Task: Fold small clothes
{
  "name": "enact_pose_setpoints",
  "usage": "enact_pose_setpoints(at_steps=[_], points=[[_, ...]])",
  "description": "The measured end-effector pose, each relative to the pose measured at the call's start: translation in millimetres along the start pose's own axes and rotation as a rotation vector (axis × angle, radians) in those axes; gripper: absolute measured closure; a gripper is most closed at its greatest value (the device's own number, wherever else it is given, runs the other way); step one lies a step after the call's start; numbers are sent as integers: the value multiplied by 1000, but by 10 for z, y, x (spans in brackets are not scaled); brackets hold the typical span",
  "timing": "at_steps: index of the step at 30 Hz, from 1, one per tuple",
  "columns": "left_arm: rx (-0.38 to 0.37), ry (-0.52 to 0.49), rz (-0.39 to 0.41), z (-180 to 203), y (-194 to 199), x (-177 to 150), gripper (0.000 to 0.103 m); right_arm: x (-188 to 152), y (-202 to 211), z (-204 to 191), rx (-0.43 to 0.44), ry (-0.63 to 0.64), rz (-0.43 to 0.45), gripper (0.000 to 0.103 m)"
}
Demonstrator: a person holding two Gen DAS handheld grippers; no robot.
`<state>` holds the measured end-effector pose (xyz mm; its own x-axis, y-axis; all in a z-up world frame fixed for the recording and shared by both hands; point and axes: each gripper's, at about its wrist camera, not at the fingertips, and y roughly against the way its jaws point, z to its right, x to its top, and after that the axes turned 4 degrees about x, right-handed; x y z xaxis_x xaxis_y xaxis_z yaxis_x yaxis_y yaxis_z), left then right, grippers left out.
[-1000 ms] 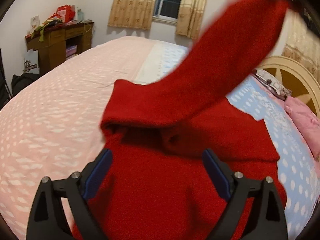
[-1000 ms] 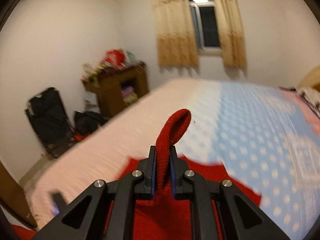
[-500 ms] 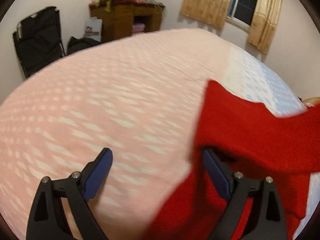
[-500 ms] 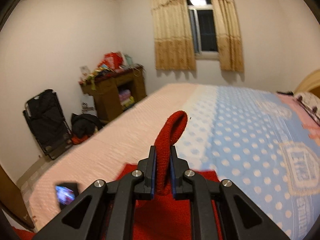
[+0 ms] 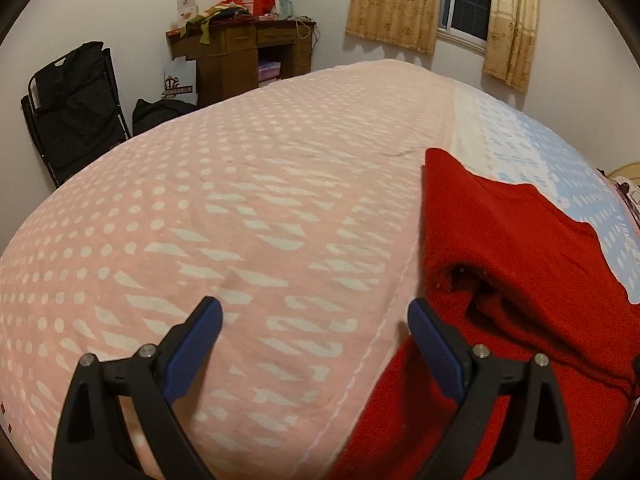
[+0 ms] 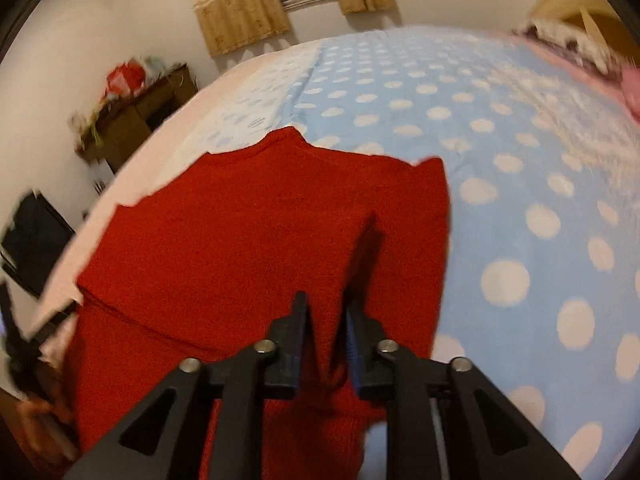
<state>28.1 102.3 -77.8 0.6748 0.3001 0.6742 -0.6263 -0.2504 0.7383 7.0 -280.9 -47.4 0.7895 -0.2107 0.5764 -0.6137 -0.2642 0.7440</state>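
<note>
On the bed (image 5: 248,184), in the left wrist view, the left gripper (image 5: 314,334) is hovering with its jaws standing wide open, nothing between them, only pink dotted bedding below. A red sweater (image 5: 516,248) is lying just right of it, folded over on itself, one blue pad overlapping the sweater's edge in the picture; contact cannot be told. A wooden desk (image 5: 240,60), a black folding chair (image 5: 72,108) and curtains (image 5: 394,4) are sitting by the far wall.

Over in the right wrist view, the right gripper (image 6: 326,322) is pointing down at the red sweater (image 6: 248,232), which is spreading across the pink and blue dotted halves of the bed (image 6: 532,184). Its jaws have just been opening, now slightly apart, with a fold of sweater between them, no longer pinched. View is blurred.
</note>
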Motion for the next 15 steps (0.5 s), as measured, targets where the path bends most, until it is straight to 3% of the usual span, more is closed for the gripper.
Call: enact_pose_setpoints(at_steps=[2,5,7,9,10,11,15], points=[[-12,-4,2,-3,6,10,6,-27,162,-4,-3,-2,30,47],[-46,0,12,-31,43,-27,6,-125,509,-132,-120,54,124,45],[-68,-2,12,-21,68,-35,6,-166,638,-246,-152,94,165,45],[-109,-26,3,-7,121,-32,6,-174,641,-452,-165,167,159,55],[-122,-43,3,-3,169,-45,6,-164,588,-532,-163,196,140,81],[-128,-58,8,4,211,-49,6,-156,528,-586,-158,212,123,87],[-167,-130,42,-51,458,-60,6,-115,56,-570,-150,207,38,87]])
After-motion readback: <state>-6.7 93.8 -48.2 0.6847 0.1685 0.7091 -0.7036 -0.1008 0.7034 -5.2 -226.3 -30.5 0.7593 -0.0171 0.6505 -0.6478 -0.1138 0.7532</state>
